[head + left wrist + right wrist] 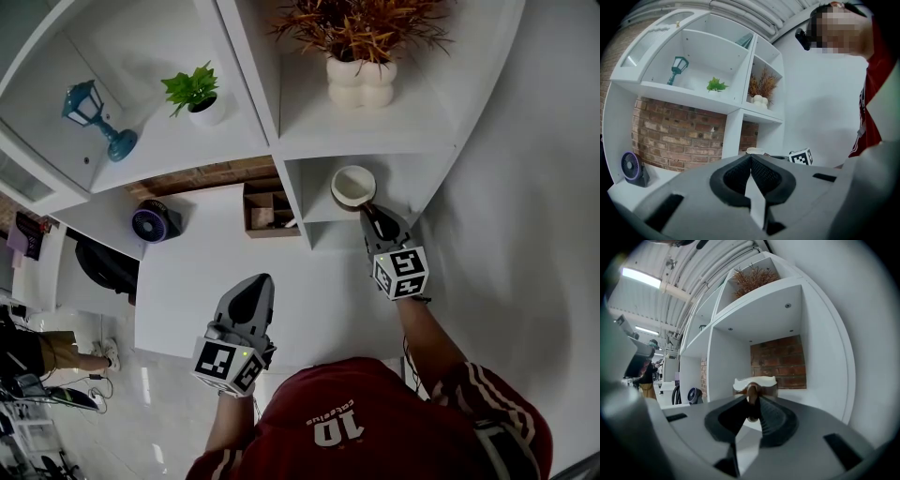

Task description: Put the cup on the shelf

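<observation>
At lower centre the left gripper [263,278] hovers over the white bench [187,300], its jaws closed on nothing. Right of centre, the right gripper [367,210] has its jaws slightly parted around the handle of the cup [352,186], which stands in the lower compartment of the shelf [417,173]. Farther left are a brown box [265,208] and a purple fan [154,223].

A blue lantern [91,112] and a green plant in a white pot [197,92] share one upper shelf [412,112] compartment. A dried russet plant in a white vase [361,80] fills the next. On the white bench [206,281], a purple fan [153,223] sits at the far left corner. An open brown box [267,208] stands at the far edge, by the brick wall [202,176].
</observation>
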The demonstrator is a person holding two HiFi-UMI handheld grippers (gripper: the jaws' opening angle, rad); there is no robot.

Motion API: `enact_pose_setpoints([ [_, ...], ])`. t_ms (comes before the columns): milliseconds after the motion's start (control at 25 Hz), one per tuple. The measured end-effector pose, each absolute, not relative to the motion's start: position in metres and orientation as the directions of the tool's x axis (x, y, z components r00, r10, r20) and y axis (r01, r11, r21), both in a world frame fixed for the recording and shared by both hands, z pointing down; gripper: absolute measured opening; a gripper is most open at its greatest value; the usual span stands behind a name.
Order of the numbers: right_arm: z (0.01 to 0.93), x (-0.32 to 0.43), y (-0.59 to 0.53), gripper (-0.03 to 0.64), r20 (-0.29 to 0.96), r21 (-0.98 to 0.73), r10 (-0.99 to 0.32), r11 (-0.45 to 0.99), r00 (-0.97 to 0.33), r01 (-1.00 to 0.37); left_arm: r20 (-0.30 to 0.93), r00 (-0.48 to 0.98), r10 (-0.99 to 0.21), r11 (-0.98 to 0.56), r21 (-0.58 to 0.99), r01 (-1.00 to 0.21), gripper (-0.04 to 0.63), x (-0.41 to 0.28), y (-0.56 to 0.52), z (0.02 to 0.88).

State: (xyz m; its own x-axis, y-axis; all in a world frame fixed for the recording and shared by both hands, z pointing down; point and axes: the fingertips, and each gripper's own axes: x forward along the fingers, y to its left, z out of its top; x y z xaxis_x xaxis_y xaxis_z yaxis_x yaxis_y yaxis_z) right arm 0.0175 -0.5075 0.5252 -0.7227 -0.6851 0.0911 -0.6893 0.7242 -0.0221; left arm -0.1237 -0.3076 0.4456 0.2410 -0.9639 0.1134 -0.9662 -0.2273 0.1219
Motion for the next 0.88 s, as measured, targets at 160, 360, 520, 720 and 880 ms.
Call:
enact_pose_setpoints([
  [160,0.525,0.017,-0.507,0.075,0.097,-0.024,-0.680,0.728,-0.726,-0.685,0.104,0.241,-0.965,-0.230,0.110,-0.967,0.002,-0.124,-0.305,0.442],
  [360,0.527,0.017,-0.503,0.094,0.095,-0.048,-0.678,0.728,-0.729,-0.684,0.114,0.231,-0.966,-0.222,0.093,-0.971,0.002,-0.123,-0.300,0.443],
  [520,0.524,0.020,-0.502,0.098,0.091,-0.064,-0.679,0.726,-0.728,-0.685,0.113,0.226,-0.968,-0.215,0.097,-0.972,0.002,-0.123,-0.297,0.440],
  [720,0.520,0.025,-0.496,0.098,0.083,-0.084,-0.681,0.722,-0.727,-0.686,0.109,0.212,-0.971,-0.200,0.107,-0.974,0.002,-0.126,-0.288,0.440],
  [880,0.521,0.029,-0.491,0.098,0.087,-0.065,-0.688,0.718,-0.720,-0.693,0.114,0.207,-0.972,-0.194,0.116,-0.974,0.002,-0.128,-0.279,0.440],
])
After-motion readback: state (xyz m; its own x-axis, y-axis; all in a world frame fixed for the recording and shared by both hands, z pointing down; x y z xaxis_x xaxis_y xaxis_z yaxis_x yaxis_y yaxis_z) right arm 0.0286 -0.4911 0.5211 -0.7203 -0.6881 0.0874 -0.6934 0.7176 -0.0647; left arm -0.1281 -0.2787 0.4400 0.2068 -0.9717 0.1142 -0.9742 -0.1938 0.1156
